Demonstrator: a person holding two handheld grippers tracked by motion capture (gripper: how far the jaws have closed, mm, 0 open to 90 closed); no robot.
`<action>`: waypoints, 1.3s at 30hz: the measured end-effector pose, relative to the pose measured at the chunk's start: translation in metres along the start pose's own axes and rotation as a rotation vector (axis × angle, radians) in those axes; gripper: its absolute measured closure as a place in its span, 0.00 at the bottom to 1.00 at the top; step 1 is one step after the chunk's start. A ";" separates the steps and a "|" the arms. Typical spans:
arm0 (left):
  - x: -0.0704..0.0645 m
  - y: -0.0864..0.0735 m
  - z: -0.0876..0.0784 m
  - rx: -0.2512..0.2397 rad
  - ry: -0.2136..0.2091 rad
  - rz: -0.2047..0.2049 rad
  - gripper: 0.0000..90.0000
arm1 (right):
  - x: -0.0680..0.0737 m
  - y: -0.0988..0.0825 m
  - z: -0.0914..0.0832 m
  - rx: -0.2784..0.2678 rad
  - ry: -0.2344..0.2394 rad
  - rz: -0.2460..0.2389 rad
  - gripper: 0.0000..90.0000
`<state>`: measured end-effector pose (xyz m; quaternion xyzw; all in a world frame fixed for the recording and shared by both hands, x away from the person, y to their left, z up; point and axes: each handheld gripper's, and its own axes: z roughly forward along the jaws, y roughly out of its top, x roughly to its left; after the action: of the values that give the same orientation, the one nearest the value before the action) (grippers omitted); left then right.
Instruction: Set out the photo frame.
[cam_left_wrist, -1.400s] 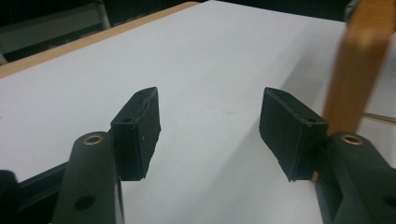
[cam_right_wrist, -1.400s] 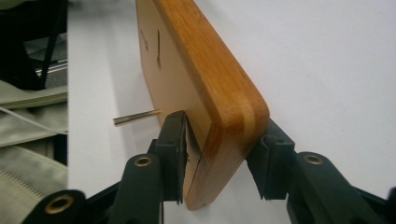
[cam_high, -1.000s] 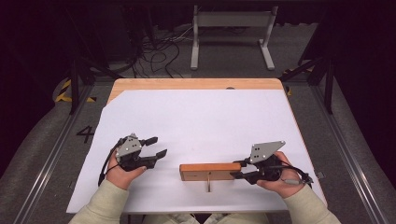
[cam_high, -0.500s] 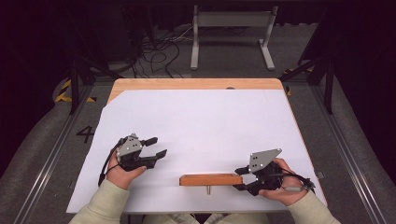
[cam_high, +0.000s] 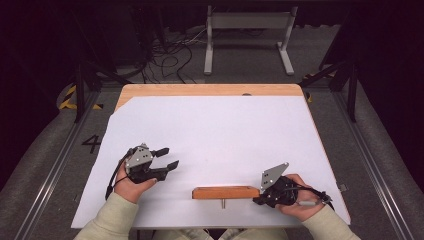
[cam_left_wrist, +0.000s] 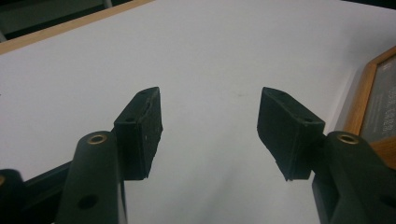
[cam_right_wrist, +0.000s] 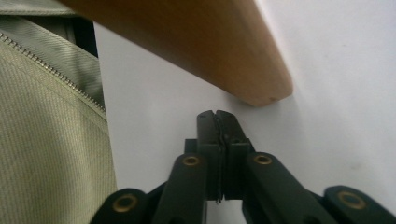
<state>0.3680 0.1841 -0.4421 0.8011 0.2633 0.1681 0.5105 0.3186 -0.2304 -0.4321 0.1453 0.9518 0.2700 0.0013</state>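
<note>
A wooden frame (cam_high: 226, 192) stands on edge near the front edge of the white table (cam_high: 220, 130). The right gripper (cam_high: 258, 200), jaws having just snapped together on nothing, sits just beside the frame's right end. The left gripper (cam_high: 167, 159) rests well apart from the frame, jaws wide and empty.

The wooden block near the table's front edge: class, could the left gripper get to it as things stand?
Probably yes. The left gripper is open, and bare white tabletop lies between it and the wooden block; the shut right gripper sits at the far end.
</note>
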 end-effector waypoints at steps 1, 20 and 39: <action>0.000 0.000 0.000 0.000 0.000 0.000 0.45 | 0.000 0.000 0.002 0.000 0.001 0.012 1.00; 0.000 -0.001 0.000 0.009 0.009 -0.011 0.45 | -0.031 0.009 0.010 -0.159 -0.070 0.212 1.00; 0.002 -0.005 -0.005 0.019 0.048 -0.029 0.44 | -0.071 0.049 0.029 -0.254 -0.119 0.287 1.00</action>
<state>0.3657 0.1904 -0.4451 0.7977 0.2886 0.1771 0.4989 0.4022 -0.1952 -0.4371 0.2940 0.8778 0.3763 0.0372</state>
